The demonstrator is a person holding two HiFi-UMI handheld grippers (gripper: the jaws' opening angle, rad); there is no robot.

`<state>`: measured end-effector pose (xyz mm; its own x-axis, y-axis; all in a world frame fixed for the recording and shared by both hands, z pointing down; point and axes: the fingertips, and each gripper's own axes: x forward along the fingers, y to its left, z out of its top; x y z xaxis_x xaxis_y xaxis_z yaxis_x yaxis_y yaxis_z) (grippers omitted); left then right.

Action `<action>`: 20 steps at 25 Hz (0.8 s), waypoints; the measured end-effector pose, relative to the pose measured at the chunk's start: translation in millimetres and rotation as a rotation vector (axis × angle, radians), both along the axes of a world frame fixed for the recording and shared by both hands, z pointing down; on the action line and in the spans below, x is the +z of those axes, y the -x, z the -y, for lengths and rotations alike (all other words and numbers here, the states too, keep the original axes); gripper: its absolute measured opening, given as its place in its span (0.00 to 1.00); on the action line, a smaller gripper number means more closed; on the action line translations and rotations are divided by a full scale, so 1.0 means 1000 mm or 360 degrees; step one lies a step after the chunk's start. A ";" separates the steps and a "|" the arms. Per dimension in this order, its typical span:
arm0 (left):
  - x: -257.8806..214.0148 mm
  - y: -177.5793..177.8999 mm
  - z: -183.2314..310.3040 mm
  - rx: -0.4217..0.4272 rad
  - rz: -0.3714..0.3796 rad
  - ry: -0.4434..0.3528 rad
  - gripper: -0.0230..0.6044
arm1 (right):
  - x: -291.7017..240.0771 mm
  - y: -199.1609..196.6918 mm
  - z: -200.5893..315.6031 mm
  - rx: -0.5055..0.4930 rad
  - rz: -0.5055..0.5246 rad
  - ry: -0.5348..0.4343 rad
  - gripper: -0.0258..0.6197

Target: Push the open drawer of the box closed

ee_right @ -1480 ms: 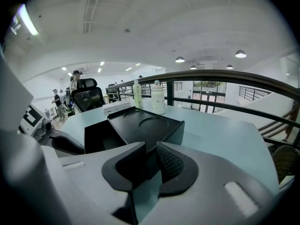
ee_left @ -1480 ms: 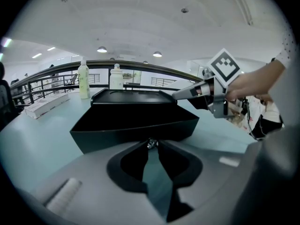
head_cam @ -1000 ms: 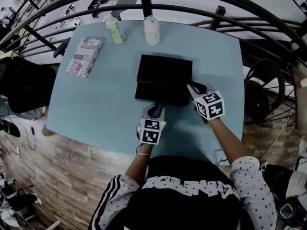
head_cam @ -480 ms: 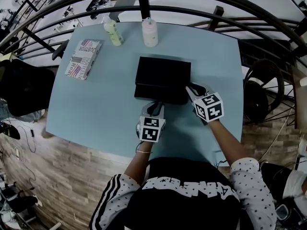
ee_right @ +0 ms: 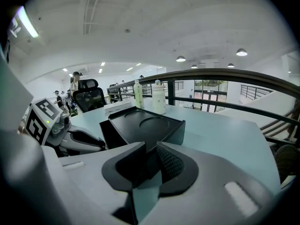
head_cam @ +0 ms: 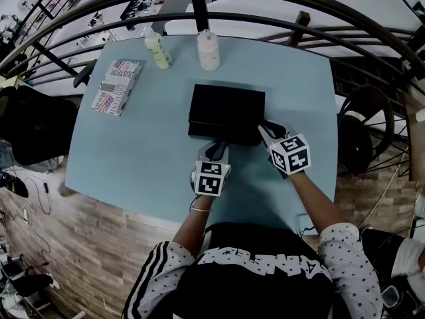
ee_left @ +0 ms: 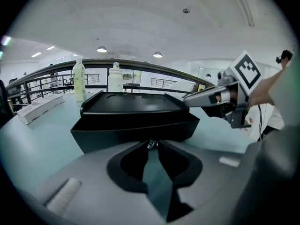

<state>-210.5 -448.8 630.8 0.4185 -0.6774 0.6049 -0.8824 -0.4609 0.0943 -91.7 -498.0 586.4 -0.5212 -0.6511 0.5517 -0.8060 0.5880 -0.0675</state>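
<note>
- Near the middle of the surface (head_cam: 133, 151) sits the black box (head_cam: 226, 102). Its drawer (head_cam: 221, 133) sticks out a little way toward the near edge, so it is not shut yet.
- The box looks hard and stiff, with smooth sides. I think it is light and could slide on the smooth surface when it gets pushed.
- The best place to push looks like the flat front of the drawer, right at its middle, so it goes in straight and does not jam.
- The left tongs (head_cam: 216, 151) are right at that front, with the tips pressed almost together. A tiny shiny bit shows at the tips, and I cannot tell what it is.
- The right tongs (head_cam: 266, 131) are at the box's near right corner. They are almost pressed together too and hold nothing. I think they are there to stop the box from sliding.
- A green bottle (head_cam: 158, 50) and a pale bottle (head_cam: 208, 50) stand by the far edge. A striped packet (head_cam: 117, 86) lies near the far left corner.
</note>
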 end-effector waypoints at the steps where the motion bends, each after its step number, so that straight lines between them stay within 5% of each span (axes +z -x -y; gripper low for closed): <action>1: 0.000 0.000 0.001 -0.0007 -0.0001 0.0002 0.04 | 0.000 0.000 0.000 -0.0001 0.0001 0.0000 0.12; 20: -0.001 -0.005 0.028 -0.0038 -0.0005 -0.0019 0.04 | -0.001 -0.002 0.000 -0.0044 -0.0004 -0.0005 0.13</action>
